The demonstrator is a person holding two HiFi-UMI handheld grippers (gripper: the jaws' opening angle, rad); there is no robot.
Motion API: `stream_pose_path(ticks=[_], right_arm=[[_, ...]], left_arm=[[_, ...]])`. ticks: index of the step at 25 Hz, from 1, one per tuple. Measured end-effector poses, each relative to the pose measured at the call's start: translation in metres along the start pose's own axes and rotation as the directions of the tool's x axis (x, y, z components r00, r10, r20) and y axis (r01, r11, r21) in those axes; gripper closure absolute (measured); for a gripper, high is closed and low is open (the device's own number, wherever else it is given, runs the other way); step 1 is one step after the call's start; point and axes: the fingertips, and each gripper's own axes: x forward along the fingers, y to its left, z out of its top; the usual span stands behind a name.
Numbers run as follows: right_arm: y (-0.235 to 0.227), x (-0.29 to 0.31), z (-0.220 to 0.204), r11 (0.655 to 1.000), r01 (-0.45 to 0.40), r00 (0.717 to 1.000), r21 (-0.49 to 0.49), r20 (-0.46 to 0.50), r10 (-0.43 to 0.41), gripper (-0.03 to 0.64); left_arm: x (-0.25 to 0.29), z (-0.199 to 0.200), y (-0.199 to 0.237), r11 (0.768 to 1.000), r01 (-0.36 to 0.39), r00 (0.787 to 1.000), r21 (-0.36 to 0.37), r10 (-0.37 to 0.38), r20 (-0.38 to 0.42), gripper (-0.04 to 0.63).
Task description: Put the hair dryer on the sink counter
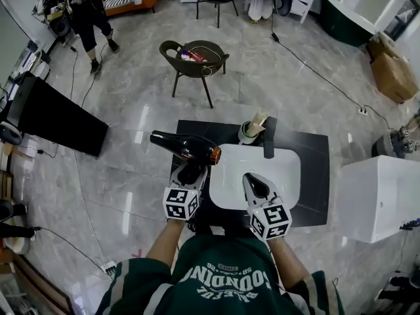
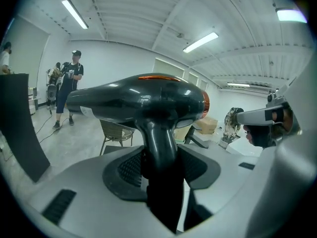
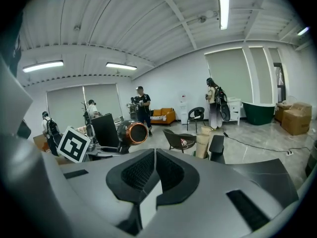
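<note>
A black hair dryer (image 1: 186, 147) with an orange ring at its end is held by its handle in my left gripper (image 1: 191, 172), above the left edge of the white sink (image 1: 282, 169). In the left gripper view the hair dryer (image 2: 143, 103) fills the middle, its handle clamped between the jaws of my left gripper (image 2: 159, 168). My right gripper (image 1: 254, 184) hovers over the sink basin, shut with nothing in it. The right gripper view shows my right gripper (image 3: 154, 172) with its jaws together, and the hair dryer (image 3: 132, 132) off to the left.
The sink sits in a black counter (image 1: 316, 176) with a black faucet (image 1: 269, 138) and a cup holding a tube (image 1: 251, 130) behind it. A chair (image 1: 195, 60) stands beyond, a white cabinet (image 1: 380, 195) at right, a black panel (image 1: 52, 117) at left. A person (image 1: 88, 12) stands far off.
</note>
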Motion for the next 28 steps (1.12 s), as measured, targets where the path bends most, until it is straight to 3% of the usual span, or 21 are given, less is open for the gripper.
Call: stream_pose_path(ticks=[6, 28], right_arm=[[-0.016, 0.014, -0.004, 1.000, -0.020, 1.000, 0.009, -0.020, 0.020, 0.573], [-0.053, 0.049, -0.021, 0.997, -0.055, 0.993, 0.046, -0.099, 0.059, 0.573]], left_arm=[[0.030, -0.005, 0.009, 1.000, -0.029, 0.999, 0.001, 0.029, -0.021, 0.398], [0.100, -0.046, 0.029, 0.989, -0.106, 0.986, -0.102, 0.091, -0.142, 0.399]])
